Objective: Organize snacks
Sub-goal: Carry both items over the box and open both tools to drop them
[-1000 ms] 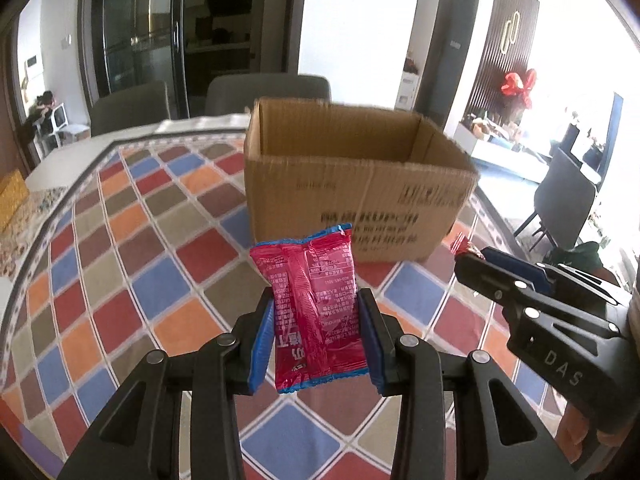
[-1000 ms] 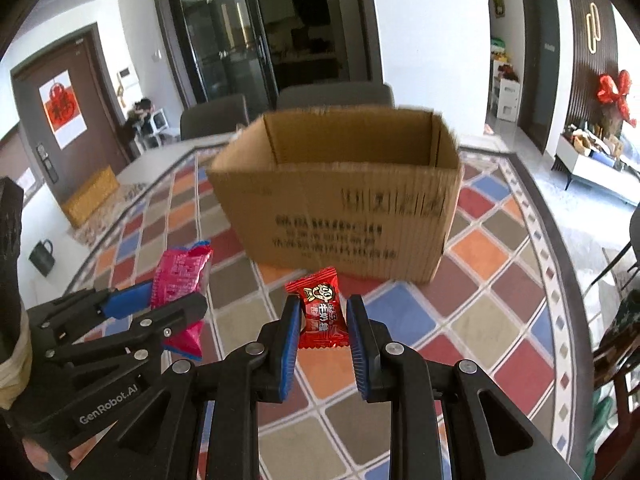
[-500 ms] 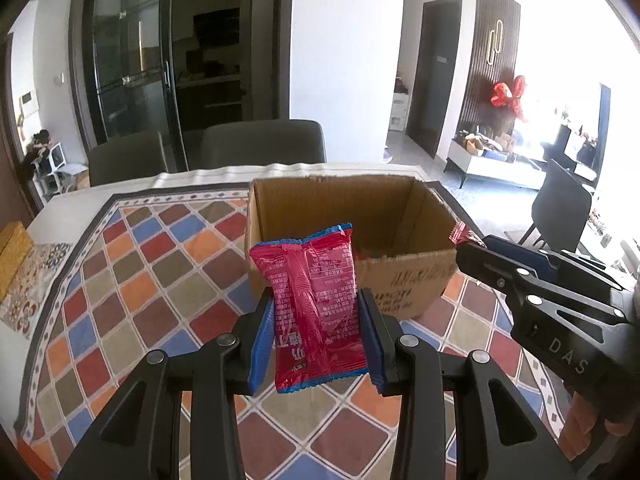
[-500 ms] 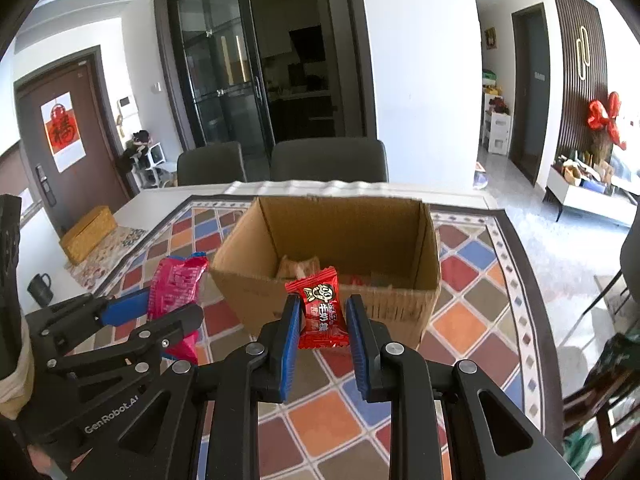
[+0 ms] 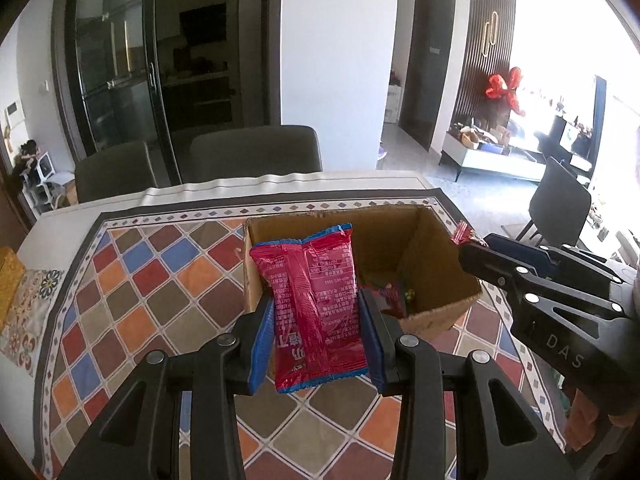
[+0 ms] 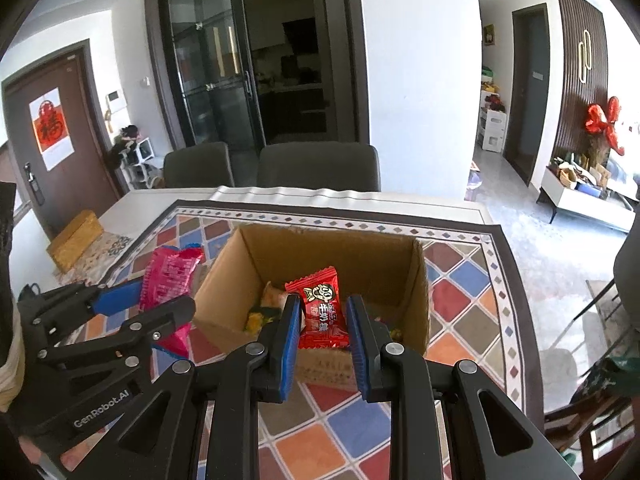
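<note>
- A cardboard box [image 6: 420,276] stands open on the tabletop [image 5: 168,292], which is covered by a cloth of coloured diamonds with a dark border.
- Two grey chairs [image 6: 320,166] stand at the far edge of the tabletop, in front of dark glass doors [image 6: 216,80].
- A yellow woven box [image 6: 76,240] lies at the far left corner of the tabletop, well apart from the cardboard box.
- The left gripper [image 5: 316,334] has its blue-padded fingers [image 5: 262,336] closed on a pink snack bag [image 5: 316,308], held upright, one pad on each side edge.
- From the left wrist view the bag covers the near left wall of the box and part of its inside.
- The right gripper [image 6: 322,330] has its fingers [image 6: 290,336] clamped on a small red candy packet [image 6: 322,306], also upright, above the near wall of the box.
- Inside the box lie a few wrapped snacks [image 6: 260,314]; they are partly hidden by the fingers and too small to name.
- The grippers sit side by side at the near side of the box, the left one just outside its left wall in the right wrist view.
- The text printed on the box's near wall is hidden behind the right fingers.
- The hands holding the grippers are mostly cut off at the picture edges.
</note>
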A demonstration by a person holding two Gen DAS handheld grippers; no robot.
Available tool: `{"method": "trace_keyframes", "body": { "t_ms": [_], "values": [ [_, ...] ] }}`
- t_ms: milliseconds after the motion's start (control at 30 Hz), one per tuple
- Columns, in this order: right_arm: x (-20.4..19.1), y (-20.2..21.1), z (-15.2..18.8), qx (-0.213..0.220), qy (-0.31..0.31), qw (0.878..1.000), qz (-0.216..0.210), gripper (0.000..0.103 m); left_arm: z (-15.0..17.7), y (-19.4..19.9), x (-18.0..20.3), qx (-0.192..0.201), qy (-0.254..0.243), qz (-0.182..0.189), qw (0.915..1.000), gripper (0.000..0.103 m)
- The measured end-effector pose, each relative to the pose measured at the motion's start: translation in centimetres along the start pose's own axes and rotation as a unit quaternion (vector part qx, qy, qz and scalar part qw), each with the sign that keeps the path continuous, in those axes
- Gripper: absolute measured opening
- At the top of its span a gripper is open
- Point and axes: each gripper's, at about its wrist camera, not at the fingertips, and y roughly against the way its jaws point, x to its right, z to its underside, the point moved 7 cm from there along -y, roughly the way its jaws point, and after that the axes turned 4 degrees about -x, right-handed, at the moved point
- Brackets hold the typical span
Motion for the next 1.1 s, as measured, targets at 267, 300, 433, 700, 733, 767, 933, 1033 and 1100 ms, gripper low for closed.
{"method": "trace_keyframes", "body": {
  "t_ms": [267,300,433,700,733,767,933,1033,1100],
  "values": [
    [0.9,-2.3,-1.6,-0.025,-0.001,1.0,0.019,0.025,-1.8,-3.0,-0.7,-0.041,0.012,0.009,0.9991,0.039],
    [1.0,-2.6,-1.7,-0.03,-0.002,0.999,0.021,0.025,-2.0,-3.5,-0.6,-0.047,0.012,0.009,0.9988,0.039],
    [1.6,-4.0,-2.2,-0.051,-0.01,0.998,0.022,0.025,-2.4,-4.9,-0.7,-0.07,0.014,0.011,0.9974,0.04],
    [2.6,-5.2,-1.9,-0.079,-0.026,0.996,0.044,0.037,-2.6,-3.9,-0.7,-0.052,0.003,-0.011,0.9986,0.053],
    [2.6,-5.0,-1.8,-0.078,-0.026,0.996,0.041,0.037,-2.5,-3.5,-0.6,-0.047,0.002,-0.013,0.9988,0.053],
    [2.5,-4.5,-1.6,-0.074,-0.028,0.996,0.038,0.037,-2.2,-2.9,-0.5,-0.04,-0.002,-0.016,0.9991,0.053],
    [2.1,-1.9,-0.7,-0.044,-0.026,0.998,0.039,0.042,-0.8,0.0,-0.5,-0.004,-0.008,-0.032,0.9994,0.053],
    [1.7,-0.2,0.0,-0.026,-0.018,0.999,0.044,0.044,0.3,2.1,-0.5,0.022,-0.008,-0.041,0.9989,0.055],
    [1.4,1.0,0.8,-0.015,-0.012,0.999,0.045,0.045,1.0,3.3,-0.6,0.036,-0.003,-0.048,0.9982,0.059]
  ]
}}
